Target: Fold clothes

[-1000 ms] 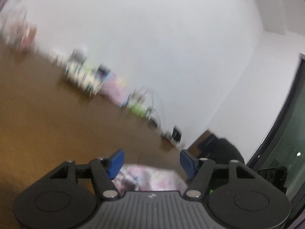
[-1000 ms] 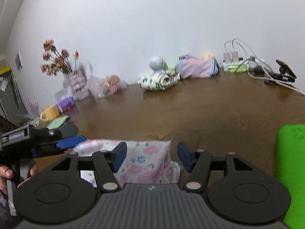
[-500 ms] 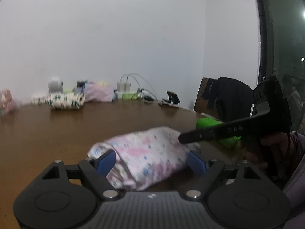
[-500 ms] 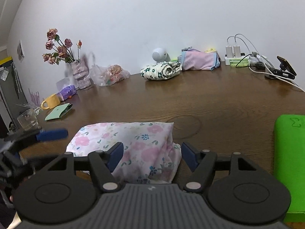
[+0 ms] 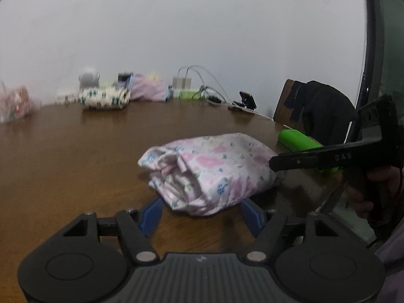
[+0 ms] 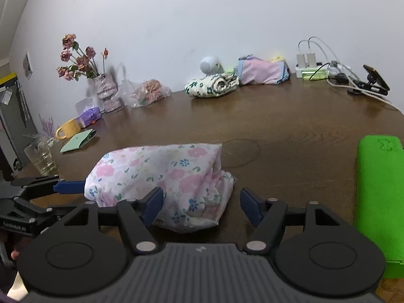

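Observation:
A folded pink floral garment (image 5: 209,171) lies as a rolled bundle on the brown table (image 5: 75,156). My left gripper (image 5: 202,214) faces its open, layered end, one blue pad on each side. Its jaws are closing, and I see no firm pinch on the cloth. From the right wrist view the same garment (image 6: 164,174) has its other end between the pads of my right gripper (image 6: 202,204). That gripper is open, with a gap beside the right pad. The left gripper's blue finger (image 6: 68,186) reaches the bundle's left edge.
A green case (image 6: 378,189) lies to the right. At the left stand a glass (image 6: 41,159), a yellow mug (image 6: 68,128), a mint wallet (image 6: 79,140) and a flower vase (image 6: 104,85). Folded clothes (image 6: 212,85) and chargers (image 6: 318,70) line the wall. A chair with a dark jacket (image 5: 323,108) stands beyond the table.
The left view swung from a tilted look at the back wall to a level one facing the bundle, and its pads closed in around it. The right gripper opened slightly and stayed put.

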{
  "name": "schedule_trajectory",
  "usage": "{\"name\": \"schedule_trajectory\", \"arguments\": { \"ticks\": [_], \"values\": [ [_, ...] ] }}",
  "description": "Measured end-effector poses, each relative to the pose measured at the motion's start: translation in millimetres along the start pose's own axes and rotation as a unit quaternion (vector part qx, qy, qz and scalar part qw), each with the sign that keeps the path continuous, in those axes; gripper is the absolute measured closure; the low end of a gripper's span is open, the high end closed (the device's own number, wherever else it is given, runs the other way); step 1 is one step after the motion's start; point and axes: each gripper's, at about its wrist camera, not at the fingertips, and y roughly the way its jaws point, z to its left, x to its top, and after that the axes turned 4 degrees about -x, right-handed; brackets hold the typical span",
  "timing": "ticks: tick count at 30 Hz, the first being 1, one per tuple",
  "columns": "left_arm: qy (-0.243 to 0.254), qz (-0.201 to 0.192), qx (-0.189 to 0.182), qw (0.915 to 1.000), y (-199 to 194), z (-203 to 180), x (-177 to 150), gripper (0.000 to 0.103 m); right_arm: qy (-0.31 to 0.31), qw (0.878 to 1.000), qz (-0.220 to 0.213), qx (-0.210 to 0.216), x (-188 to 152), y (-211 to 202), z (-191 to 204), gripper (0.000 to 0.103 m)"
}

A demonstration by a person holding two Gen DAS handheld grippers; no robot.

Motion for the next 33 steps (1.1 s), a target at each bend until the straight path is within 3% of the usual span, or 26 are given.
{"name": "schedule_trajectory", "arguments": {
  "ticks": [6, 10, 14, 17, 19, 20, 21, 23, 25, 26, 28, 30, 33],
  "values": [
    [-0.067, -0.011, -0.05, 0.9964, 5.4, 12.0, 3.0, 0.035, 0.0, 1.0, 0.012, 0.018, -0.8, 5.4, 1.8, 0.034],
    [-0.089, -0.014, -0.052, 0.9946, 12.6, 16.6, 6.0, 0.036, -0.002, 1.0, 0.016, 0.025, 1.0, 9.5, 7.1, 0.034],
    [-0.142, 0.002, -0.029, 0.9894, 26.2, 28.8, 7.1, 0.036, 0.018, 0.999, 0.024, 0.032, 3.9, 16.0, 6.4, 0.034],
    [-0.168, -0.006, -0.04, 0.9849, 26.8, 35.8, 10.1, 0.036, 0.033, 0.998, 0.027, 0.034, 4.8, 19.2, 5.2, 0.034],
    [-0.183, -0.002, -0.049, 0.9819, 31.2, 40.0, 13.9, 0.053, 0.051, 0.997, 0.036, 0.047, 5.6, 22.7, 3.6, 0.046],
    [-0.197, 0.008, -0.057, 0.9788, 36.0, 42.9, 14.4, 0.07, 0.06, 0.996, 0.041, 0.055, 6.0, 24.9, 2.6, 0.061],
    [-0.211, 0.017, -0.065, 0.9753, 40.8, 45.7, 14.9, 0.076, 0.074, 0.994, 0.047, 0.063, 6.4, 27.5, 0.7, 0.069],
    [-0.223, 0.019, -0.069, 0.9721, 46.5, 47.9, 13.7, 0.078, 0.11, 0.989, 0.064, 0.074, 7.8, 34.4, -5.9, 0.079],
    [-0.23, 0.016, -0.074, 0.9702, 45.8, 51.3, 13.7, 0.076, 0.136, 0.985, 0.072, 0.079, 9.6, 37.4, -12.6, 0.079],
    [-0.227, 0.012, -0.071, 0.9712, 41.6, 52.5, 14.6, 0.069, 0.138, 0.985, 0.071, 0.079, 10.5, 35.6, -13.4, 0.078],
    [-0.213, 0.001, -0.056, 0.9755, 31.3, 53.0, 18.0, 0.054, 0.104, 0.992, 0.049, 0.052, 15.0, 24.7, -5.4, 0.06],
    [-0.185, -0.024, -0.024, 0.9821, 22.2, 52.7, 27.0, 0.032, 0.05, 0.999, 0.017, 0.013, 20.6, 11.2, 7.2, 0.024],
    [-0.182, -0.041, -0.008, 0.9824, 29.6, 59.8, 41.5, 0.03, 0.014, 1.0, 0.01, -0.026, 25.9, 12.9, 14.3, 0.02]
  ]
}}
